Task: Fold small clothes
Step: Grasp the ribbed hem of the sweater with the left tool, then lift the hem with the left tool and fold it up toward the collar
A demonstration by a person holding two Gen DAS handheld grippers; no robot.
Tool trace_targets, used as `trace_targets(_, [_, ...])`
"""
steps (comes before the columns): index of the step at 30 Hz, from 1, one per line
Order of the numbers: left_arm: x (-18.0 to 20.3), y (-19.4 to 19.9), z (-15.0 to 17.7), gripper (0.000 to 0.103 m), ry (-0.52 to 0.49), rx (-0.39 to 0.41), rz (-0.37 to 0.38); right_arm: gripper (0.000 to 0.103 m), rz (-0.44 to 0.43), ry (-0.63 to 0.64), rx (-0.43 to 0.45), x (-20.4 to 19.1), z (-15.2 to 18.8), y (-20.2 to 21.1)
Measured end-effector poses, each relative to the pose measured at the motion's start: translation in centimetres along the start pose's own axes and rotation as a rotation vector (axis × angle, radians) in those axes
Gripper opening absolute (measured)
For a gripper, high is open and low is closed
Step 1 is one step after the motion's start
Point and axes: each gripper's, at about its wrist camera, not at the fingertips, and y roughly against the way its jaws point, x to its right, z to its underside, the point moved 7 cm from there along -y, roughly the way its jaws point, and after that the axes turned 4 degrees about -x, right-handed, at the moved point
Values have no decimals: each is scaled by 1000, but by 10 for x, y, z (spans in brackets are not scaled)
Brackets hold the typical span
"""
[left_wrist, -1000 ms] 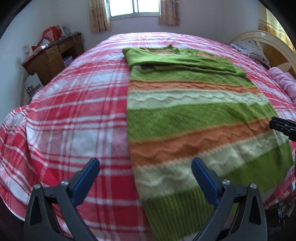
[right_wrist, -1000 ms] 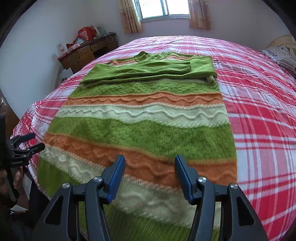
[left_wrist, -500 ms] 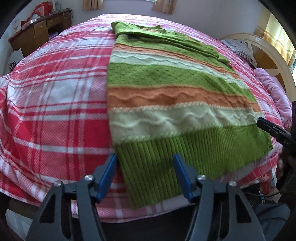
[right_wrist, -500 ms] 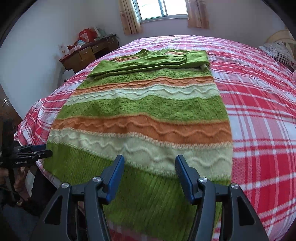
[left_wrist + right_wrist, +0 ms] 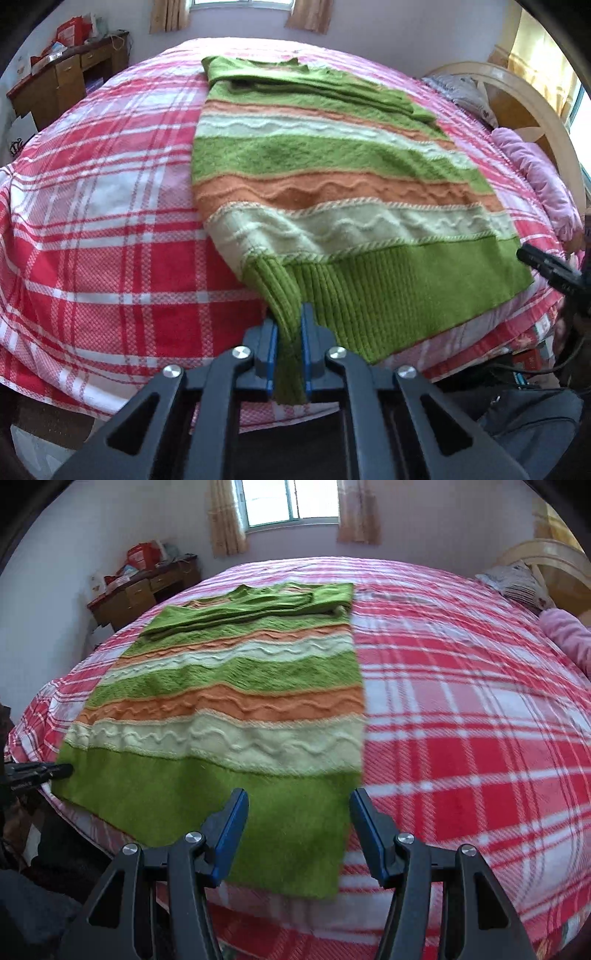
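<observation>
A knitted sweater in green, orange and cream stripes lies flat on the bed, sleeves folded across its far end. It also shows in the right wrist view. My left gripper is shut on the near left corner of the green ribbed hem, which is pulled into a bunched ridge. My right gripper is open, its jaws apart just above the near right corner of the hem. The right gripper shows at the right edge of the left wrist view. The left gripper shows at the left edge of the right wrist view.
The bed has a red, pink and white plaid cover. A wooden desk with clutter stands at the far left wall. A curved headboard, a pillow and a pink bundle lie at the right. The bed's near edge is right below both grippers.
My left gripper has closed on the sweater's near left hem corner, bunching it. My right gripper has drawn back to the near right hem corner, still open.
</observation>
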Motion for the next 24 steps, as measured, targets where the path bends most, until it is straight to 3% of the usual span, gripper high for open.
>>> trace_targets(9, [1,0,-3,11,-9,13,9,58,-3,-16,-2,4,12,1])
trace_targets(16, [-3,-3,3,11,-3,4,-4,58,13,56,4,-12,16,-5])
trace_targets(19, [-2,-2,2,11,-6,8,-5,35,18,65,0,-10,16,-4])
trace_targets(21, [-1,0,1,11,-14,15,-5,13,-16,51,-2,-10,15,-2])
trace_targets(24, [-1,8,-4,11,-20,36,-1,10,-54,43,2,-10,14,0])
